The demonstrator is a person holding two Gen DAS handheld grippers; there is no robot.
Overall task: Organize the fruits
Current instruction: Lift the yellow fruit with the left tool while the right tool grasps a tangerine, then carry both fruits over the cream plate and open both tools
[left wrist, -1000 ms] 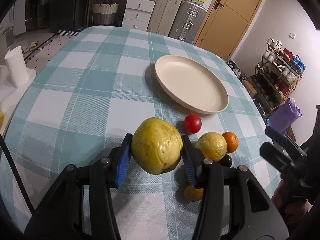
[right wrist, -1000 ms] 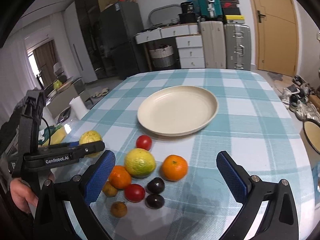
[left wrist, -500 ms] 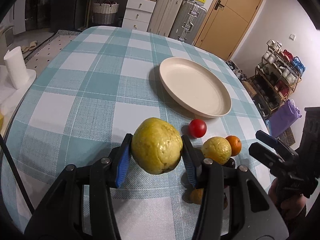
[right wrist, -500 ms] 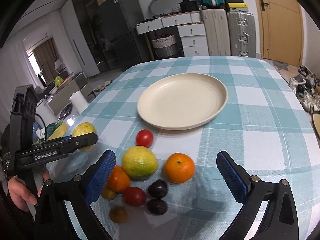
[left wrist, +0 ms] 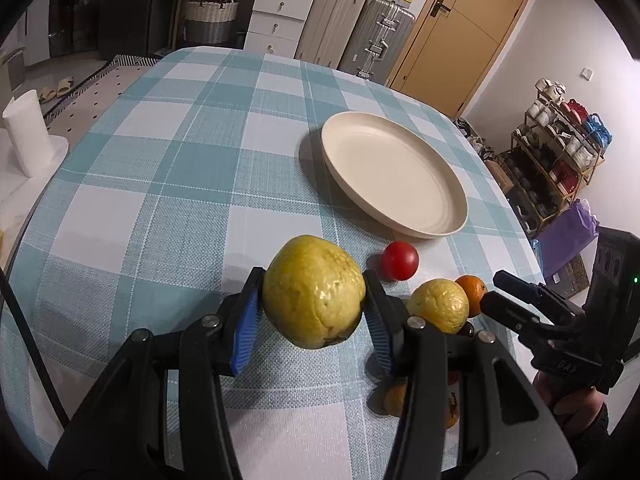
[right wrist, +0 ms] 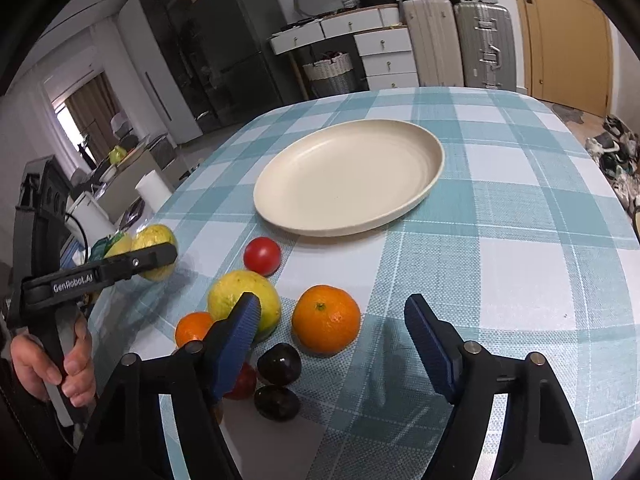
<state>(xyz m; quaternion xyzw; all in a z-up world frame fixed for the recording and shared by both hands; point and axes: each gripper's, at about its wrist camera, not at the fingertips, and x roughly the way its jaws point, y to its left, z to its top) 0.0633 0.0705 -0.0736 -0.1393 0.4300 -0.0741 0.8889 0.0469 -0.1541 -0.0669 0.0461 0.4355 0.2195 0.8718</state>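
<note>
My left gripper (left wrist: 314,314) is shut on a large yellow-green guava (left wrist: 314,298) and holds it above the checked tablecloth, short of the empty cream plate (left wrist: 394,174). It also shows at the left of the right wrist view (right wrist: 154,254). My right gripper (right wrist: 332,334) is open over the fruit pile, around an orange (right wrist: 326,320). Beside it lie a yellow-green fruit (right wrist: 240,300), a red tomato (right wrist: 262,256), a smaller orange (right wrist: 192,326), two dark plums (right wrist: 279,362) and a red fruit partly hidden by my left finger. The plate (right wrist: 348,178) lies beyond the pile.
A white paper roll (left wrist: 26,132) stands off the table's left edge. Drawers, suitcases (left wrist: 376,36) and a door stand behind the table. A shelf rack (left wrist: 560,152) and a purple bag are at the right.
My right gripper has moved down and forward over the pile and now straddles the orange. My left gripper has moved a little toward the plate with the guava.
</note>
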